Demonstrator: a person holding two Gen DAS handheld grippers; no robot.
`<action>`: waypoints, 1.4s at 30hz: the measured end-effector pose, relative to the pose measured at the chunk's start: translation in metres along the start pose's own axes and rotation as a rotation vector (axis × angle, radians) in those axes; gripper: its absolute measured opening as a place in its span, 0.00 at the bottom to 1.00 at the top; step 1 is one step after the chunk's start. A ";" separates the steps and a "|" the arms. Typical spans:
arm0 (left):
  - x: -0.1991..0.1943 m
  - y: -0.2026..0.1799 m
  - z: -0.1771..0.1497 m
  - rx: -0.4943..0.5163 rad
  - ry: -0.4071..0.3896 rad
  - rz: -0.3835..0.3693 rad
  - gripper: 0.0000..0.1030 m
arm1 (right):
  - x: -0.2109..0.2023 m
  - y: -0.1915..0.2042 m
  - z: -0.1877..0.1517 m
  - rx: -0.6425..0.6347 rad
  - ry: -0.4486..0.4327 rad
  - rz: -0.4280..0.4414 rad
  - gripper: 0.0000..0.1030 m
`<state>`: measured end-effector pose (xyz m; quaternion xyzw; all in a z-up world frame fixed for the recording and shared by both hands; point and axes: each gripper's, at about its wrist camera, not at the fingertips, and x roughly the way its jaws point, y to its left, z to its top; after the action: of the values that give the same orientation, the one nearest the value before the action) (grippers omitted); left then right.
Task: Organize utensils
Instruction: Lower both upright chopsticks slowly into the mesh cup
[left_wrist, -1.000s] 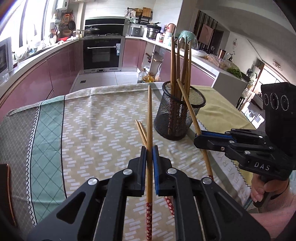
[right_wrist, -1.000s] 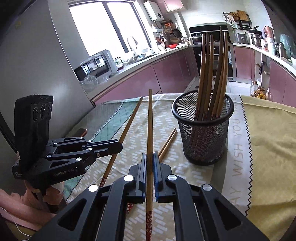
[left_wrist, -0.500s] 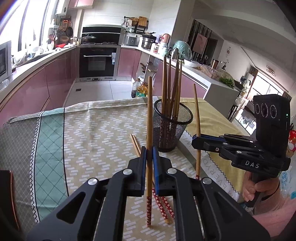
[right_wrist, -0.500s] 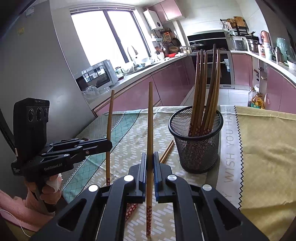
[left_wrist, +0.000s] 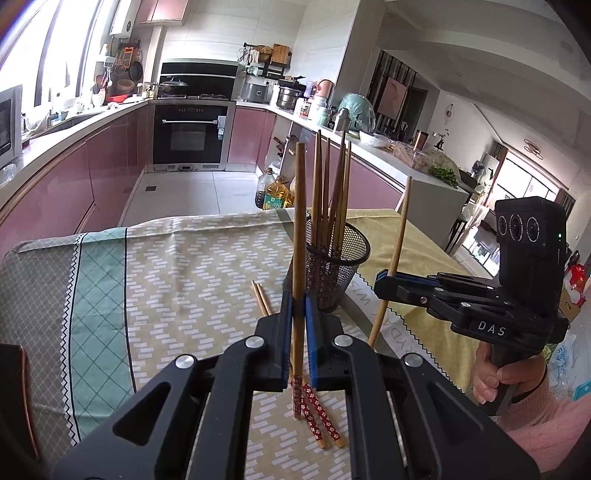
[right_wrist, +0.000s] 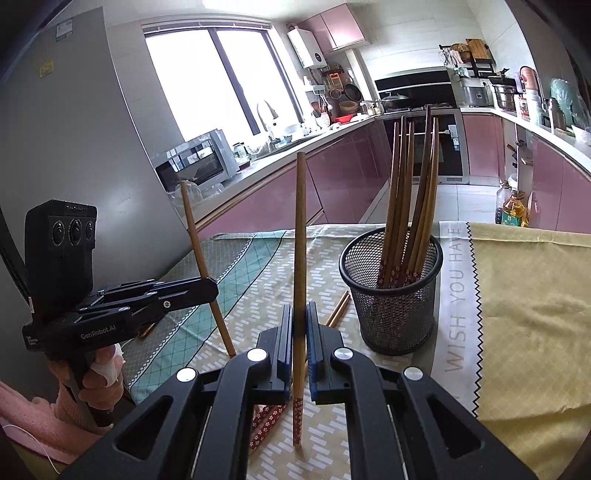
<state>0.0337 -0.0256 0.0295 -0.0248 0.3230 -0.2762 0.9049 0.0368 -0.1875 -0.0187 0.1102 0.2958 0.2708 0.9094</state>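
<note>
Wooden chopstick (left_wrist: 298, 236) pinched in left tongs (left_wrist: 297, 325) | right tongs (right_wrist: 300, 332) pinch another chopstick (right_wrist: 300, 243) | wire-mesh cup (right_wrist: 391, 295), probably metal

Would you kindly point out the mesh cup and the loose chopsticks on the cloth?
mesh cup (right_wrist: 397, 306): right wrist view, front wall.
loose chopsticks (left_wrist: 317, 417): left wrist view, patterned red ends.

White letters "DAS" stand on the side of the right tool (left_wrist: 384, 286); "GenRobot.AI" is printed on the side of the left tool (right_wrist: 212, 291). The cloth's pale band (right_wrist: 456, 295) on the worktop reads "WISH YOU HAVE". Smaller labels are too small to read
</note>
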 end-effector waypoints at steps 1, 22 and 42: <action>-0.001 0.000 0.000 0.000 -0.003 -0.001 0.07 | 0.000 0.001 0.001 -0.001 -0.003 0.000 0.06; -0.006 -0.010 0.012 0.015 -0.038 -0.014 0.07 | -0.011 0.003 0.015 -0.023 -0.045 -0.013 0.06; -0.005 -0.017 0.022 0.026 -0.061 -0.038 0.07 | -0.022 -0.002 0.026 -0.032 -0.081 -0.032 0.06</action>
<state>0.0357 -0.0400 0.0539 -0.0276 0.2914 -0.2964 0.9091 0.0381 -0.2022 0.0120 0.1021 0.2560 0.2563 0.9265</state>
